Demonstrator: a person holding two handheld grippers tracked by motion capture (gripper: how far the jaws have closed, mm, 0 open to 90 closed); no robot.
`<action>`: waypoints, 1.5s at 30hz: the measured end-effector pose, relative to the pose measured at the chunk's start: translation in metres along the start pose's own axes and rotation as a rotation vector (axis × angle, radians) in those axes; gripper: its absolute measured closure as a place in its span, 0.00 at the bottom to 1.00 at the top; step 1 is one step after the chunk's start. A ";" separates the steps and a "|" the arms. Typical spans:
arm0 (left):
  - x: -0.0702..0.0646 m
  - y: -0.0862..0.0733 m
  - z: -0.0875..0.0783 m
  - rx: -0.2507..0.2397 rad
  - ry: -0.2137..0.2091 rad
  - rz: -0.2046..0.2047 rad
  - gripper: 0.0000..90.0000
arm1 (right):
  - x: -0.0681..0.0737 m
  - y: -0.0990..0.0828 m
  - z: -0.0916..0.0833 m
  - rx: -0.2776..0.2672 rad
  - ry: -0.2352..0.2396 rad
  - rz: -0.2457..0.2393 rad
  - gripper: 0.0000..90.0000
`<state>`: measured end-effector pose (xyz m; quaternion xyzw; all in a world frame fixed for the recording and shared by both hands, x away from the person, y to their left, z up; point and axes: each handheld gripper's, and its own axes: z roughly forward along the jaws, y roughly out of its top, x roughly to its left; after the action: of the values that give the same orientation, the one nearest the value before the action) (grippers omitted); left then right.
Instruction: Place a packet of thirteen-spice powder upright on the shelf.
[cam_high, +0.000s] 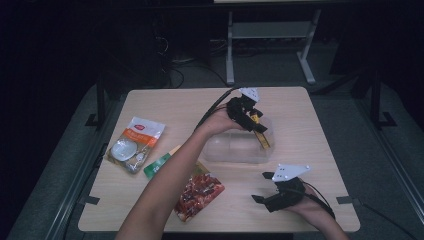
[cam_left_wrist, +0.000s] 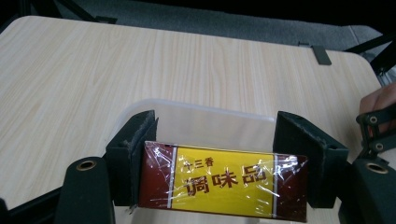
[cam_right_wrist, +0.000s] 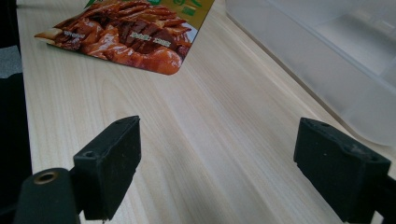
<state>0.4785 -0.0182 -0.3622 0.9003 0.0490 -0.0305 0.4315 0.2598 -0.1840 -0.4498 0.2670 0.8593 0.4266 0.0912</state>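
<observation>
The left gripper (cam_high: 257, 131) holds a yellow-and-brown box (cam_high: 261, 134) over the clear plastic container (cam_high: 235, 150) at table centre; the right gripper (cam_high: 261, 186) rests, jaws apart, at 5 o'clock.

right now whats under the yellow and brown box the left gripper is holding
The clear plastic bin sits right below the box clamped in the left gripper. Its interior looks empty where visible; the box covers the part directly beneath.

L tongs (cam_high: 256, 122) reach far across, jaws clamped; R tongs (cam_high: 264, 186) rest low near edge, jaws wide apart.
</observation>
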 end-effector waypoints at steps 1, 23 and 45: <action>0.000 0.000 0.001 0.001 -0.002 0.002 0.34 | 0.000 0.000 0.000 0.000 0.001 -0.001 0.16; -0.009 0.006 0.030 0.029 -0.052 0.016 0.34 | 0.000 -0.001 0.001 0.013 -0.004 -0.014 0.16; -0.026 -0.005 -0.029 0.000 -0.007 0.011 0.33 | 0.000 -0.001 0.002 0.018 -0.004 -0.010 0.16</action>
<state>0.4525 0.0056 -0.3453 0.9005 0.0427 -0.0312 0.4316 0.2601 -0.1837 -0.4521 0.2645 0.8641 0.4180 0.0926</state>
